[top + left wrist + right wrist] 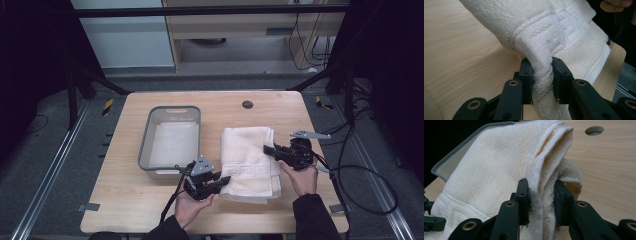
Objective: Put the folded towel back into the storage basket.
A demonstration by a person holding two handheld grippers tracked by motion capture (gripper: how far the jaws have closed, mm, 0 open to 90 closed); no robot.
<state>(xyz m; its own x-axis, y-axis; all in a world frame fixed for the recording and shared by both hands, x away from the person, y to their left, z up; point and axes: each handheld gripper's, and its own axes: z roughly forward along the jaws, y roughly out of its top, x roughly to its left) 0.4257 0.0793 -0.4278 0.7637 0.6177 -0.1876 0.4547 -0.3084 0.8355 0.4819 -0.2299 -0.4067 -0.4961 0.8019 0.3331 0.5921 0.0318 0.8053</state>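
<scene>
Towel (248, 160): folded, cream-white terry with a woven key-pattern band, lying on the wooden table (150, 200) just right of the grey bin (145, 145). Two opposite edges are bunching upward where the grippers are pinching them.

Left gripper (542, 72): jaws are clamping a thick pleat of the near-left edge; pile is bulging out above the pads. Right gripper (541, 192): jaws are clamping several folded layers at the right edge.

Handling, judged: soft and limp, light for its bulk, not fragile. It is draping and sagging between the two holds rather than keeping its shape. The looped pile is giving good friction, so slipping looks unlikely; the likelier risk is inner layers sliding free and the fold opening. Best holds are on opposite edges, through all layers, as the pads are sitting now.

Container: the bin is standing open, with nothing inside beyond a pale, bare floor.
</scene>
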